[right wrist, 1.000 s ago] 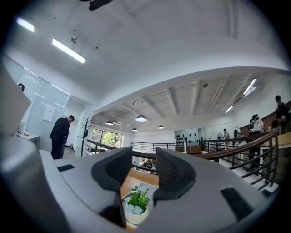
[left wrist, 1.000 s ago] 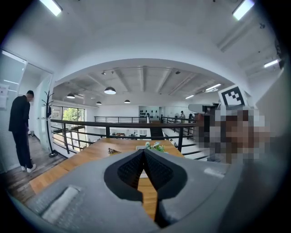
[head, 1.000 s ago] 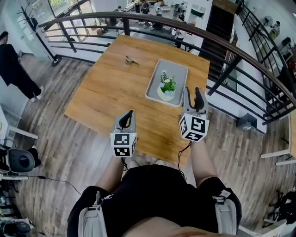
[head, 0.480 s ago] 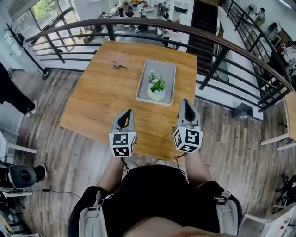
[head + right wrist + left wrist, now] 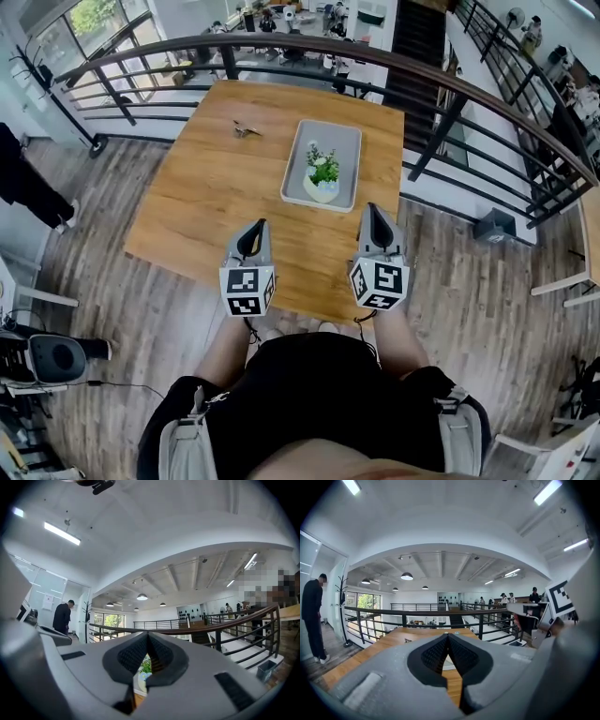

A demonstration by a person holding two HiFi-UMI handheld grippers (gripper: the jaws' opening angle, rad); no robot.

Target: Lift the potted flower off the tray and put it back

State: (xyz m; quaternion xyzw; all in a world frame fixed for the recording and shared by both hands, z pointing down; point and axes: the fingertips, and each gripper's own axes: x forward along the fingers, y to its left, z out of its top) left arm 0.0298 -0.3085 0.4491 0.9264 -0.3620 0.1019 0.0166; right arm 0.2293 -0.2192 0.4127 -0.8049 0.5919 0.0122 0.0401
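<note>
I held left gripper point(image 5: 259, 227) jaws pressed together, empty | right gripper point(image 5: 375, 210) likewise | flower point(image 5: 322, 172) stood in tray point(image 5: 345, 141), apart from both

Blk clothes; grey hand-held grippers point(image 5: 261, 226) point(image 5: 376, 209), b/w marker cubes point(image 5: 247, 291).

My right gripper point(image 5: 147, 637): jaws together, tips meeting, nothing clamped. Through gap under tips I see potted flower point(image 5: 146, 666), green leaves over pale pot, farther off, clear of pads. Sliver of wooden worktop point(image 5: 138, 699) below it. Dark railing point(image 5: 225, 622) curves across behind. Person in dark clothes point(image 5: 62, 617) stands far left, beside coat stand point(image 5: 87, 612).
</note>
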